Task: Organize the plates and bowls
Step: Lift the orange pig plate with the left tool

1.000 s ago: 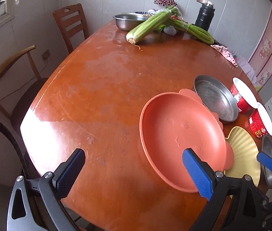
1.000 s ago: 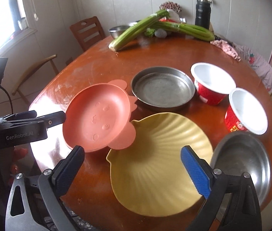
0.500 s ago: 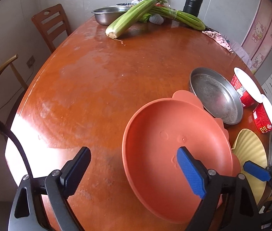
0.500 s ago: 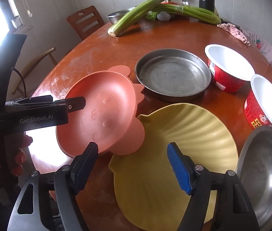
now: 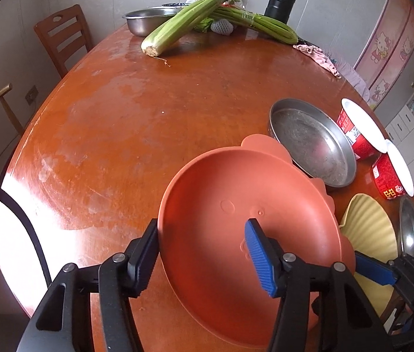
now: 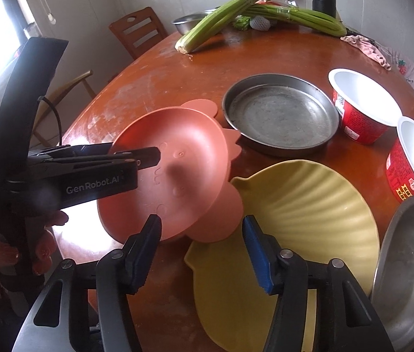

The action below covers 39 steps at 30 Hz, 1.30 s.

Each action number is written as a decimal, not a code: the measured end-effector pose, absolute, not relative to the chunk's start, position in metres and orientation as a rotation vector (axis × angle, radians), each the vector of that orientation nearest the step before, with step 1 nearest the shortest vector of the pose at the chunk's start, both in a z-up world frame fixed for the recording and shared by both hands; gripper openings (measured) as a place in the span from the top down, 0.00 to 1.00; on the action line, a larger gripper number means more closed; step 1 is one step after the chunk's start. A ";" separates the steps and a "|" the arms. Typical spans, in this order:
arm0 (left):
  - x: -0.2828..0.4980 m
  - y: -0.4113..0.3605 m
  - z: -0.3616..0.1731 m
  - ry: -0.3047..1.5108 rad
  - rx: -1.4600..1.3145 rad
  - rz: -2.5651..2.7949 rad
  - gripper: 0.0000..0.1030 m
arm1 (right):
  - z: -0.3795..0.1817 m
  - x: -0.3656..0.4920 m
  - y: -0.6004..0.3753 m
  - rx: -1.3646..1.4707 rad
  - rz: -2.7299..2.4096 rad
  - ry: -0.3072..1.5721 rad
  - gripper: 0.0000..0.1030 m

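Two tools: left tool [image 6: 148,158] reads "GenRobot.AI", jaws just narrowed astride orange plate [image 6: 174,176] rim.
Right tool [image 6: 201,249]: narrowing over yellow plate [image 6: 309,220] edge, gripping nothing.
Steel pan [image 6: 280,114] ahead: empty.

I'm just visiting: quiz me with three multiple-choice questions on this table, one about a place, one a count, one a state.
1. Where does the celery lie? A the table's far end; B the floor; C a sink.
2. How many red tubs stand there? A one; B two; C three.
3. The round metal pan is: A empty; B full of celery; C upside down.
Answers: 1 A, beside the far steel bowl; 2 B, both near the pan; 3 A, bare bottom shows.
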<state>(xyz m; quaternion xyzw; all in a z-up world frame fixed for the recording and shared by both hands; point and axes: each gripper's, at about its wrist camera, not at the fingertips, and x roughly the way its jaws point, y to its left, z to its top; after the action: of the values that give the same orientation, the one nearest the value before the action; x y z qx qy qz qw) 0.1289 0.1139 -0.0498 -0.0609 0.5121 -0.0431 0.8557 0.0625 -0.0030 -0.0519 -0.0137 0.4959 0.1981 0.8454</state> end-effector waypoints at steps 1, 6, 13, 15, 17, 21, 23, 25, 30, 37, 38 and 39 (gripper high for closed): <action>0.128 0.115 -0.050 1.075 -0.135 -0.089 0.44 | -0.052 0.062 -0.002 -0.037 0.414 1.044 0.42; 0.126 0.122 -0.047 1.071 -0.164 -0.079 0.44 | -0.048 0.061 0.002 -0.043 0.421 1.035 0.42; 0.123 0.137 -0.034 1.036 -0.180 -0.052 0.44 | -0.035 0.064 0.013 -0.052 0.443 1.002 0.42; 0.125 0.144 -0.030 1.029 -0.184 -0.037 0.44 | -0.034 0.068 0.018 -0.047 0.455 1.007 0.42; 0.128 0.150 -0.027 1.019 -0.183 -0.019 0.44 | -0.032 0.072 0.025 -0.047 0.469 1.005 0.42; 0.133 0.160 -0.022 1.001 -0.177 0.003 0.44 | -0.030 0.078 0.038 -0.050 0.486 0.992 0.42; 0.135 0.165 -0.020 0.999 -0.175 0.017 0.44 | -0.029 0.083 0.043 -0.048 0.494 0.982 0.42; 0.137 0.167 -0.020 0.992 -0.173 0.026 0.44 | -0.028 0.089 0.050 -0.053 0.500 0.978 0.42; 0.144 0.174 -0.031 1.019 -0.177 0.047 0.44 | -0.034 0.102 0.060 -0.070 0.510 0.994 0.42; 0.149 0.175 -0.044 1.042 -0.189 0.049 0.44 | -0.046 0.114 0.063 -0.086 0.503 1.022 0.42; 0.149 0.175 -0.045 1.043 -0.190 0.048 0.44 | -0.047 0.116 0.064 -0.088 0.500 1.025 0.42; 0.150 0.175 -0.046 1.045 -0.188 0.046 0.44 | -0.048 0.117 0.063 -0.089 0.497 1.026 0.42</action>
<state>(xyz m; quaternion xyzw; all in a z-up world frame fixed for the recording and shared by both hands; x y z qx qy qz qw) 0.1497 0.1746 -0.0461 -0.0898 0.4982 0.0221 0.8621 0.1166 0.0631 -0.0482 -0.0421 0.4855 0.2351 0.8410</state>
